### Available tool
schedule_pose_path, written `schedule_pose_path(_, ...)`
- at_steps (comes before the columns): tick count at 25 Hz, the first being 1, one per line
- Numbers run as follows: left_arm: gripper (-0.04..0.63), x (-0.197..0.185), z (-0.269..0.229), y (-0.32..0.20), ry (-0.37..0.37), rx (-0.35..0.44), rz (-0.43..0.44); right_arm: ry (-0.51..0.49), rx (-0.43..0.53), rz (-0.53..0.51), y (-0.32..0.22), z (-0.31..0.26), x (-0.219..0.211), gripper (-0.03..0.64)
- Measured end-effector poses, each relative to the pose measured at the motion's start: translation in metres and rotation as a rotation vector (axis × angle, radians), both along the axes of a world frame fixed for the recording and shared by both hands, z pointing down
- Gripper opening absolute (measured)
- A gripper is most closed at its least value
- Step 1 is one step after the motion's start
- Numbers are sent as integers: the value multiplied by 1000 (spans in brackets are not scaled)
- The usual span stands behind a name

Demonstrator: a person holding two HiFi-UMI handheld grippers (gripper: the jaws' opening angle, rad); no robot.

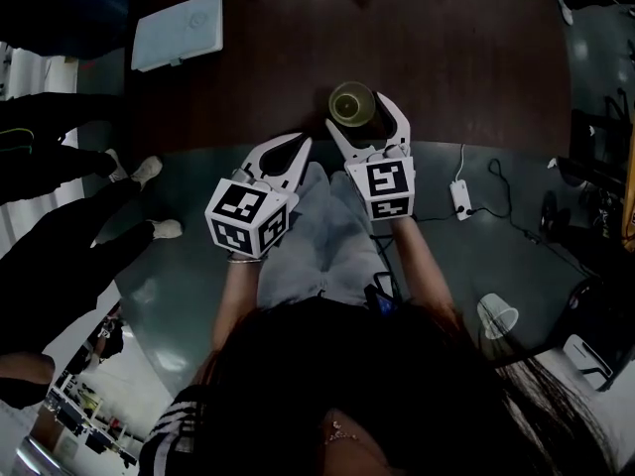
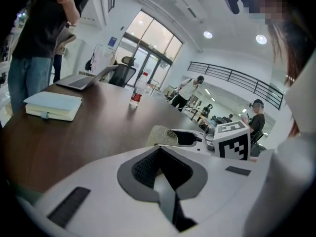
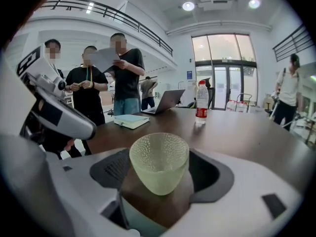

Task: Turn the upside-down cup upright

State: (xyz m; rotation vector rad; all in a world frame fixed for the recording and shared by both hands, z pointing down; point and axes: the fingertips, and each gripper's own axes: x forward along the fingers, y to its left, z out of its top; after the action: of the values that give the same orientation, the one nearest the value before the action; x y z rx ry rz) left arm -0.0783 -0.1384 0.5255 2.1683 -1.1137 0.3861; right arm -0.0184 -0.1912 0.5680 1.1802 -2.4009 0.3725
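A pale green, dimpled cup (image 1: 352, 104) stands upright, mouth up, on the dark wooden table (image 1: 446, 58) close to its near edge. My right gripper (image 1: 357, 110) is open, one jaw on either side of the cup, and neither pad presses on it. In the right gripper view the cup (image 3: 159, 163) sits midway between the wide-spread jaws of the right gripper (image 3: 160, 174). My left gripper (image 1: 295, 145) is shut and empty, just left of the right one at the table edge. From the left gripper (image 2: 159, 153) the cup (image 2: 158, 135) shows ahead, beside the right gripper's marker cube (image 2: 232, 139).
A light notebook (image 1: 179, 30) lies at the table's far left. A water bottle (image 3: 200, 102) and an open laptop (image 3: 165, 101) stand farther back. Several people stand beside the table. On the floor lie a white paper cup (image 1: 496, 315) and a charger with cable (image 1: 461, 196).
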Motion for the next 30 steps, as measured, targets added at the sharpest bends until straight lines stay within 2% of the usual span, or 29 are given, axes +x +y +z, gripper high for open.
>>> schedule_pose_path(14,3,-4,11,2,2,-20,-3,6,21,24,-6,1,4,359)
schedule_pose_path(30,3,-5,-24,-12,8,58,-3,-44,58,36,-15,-47,15,359)
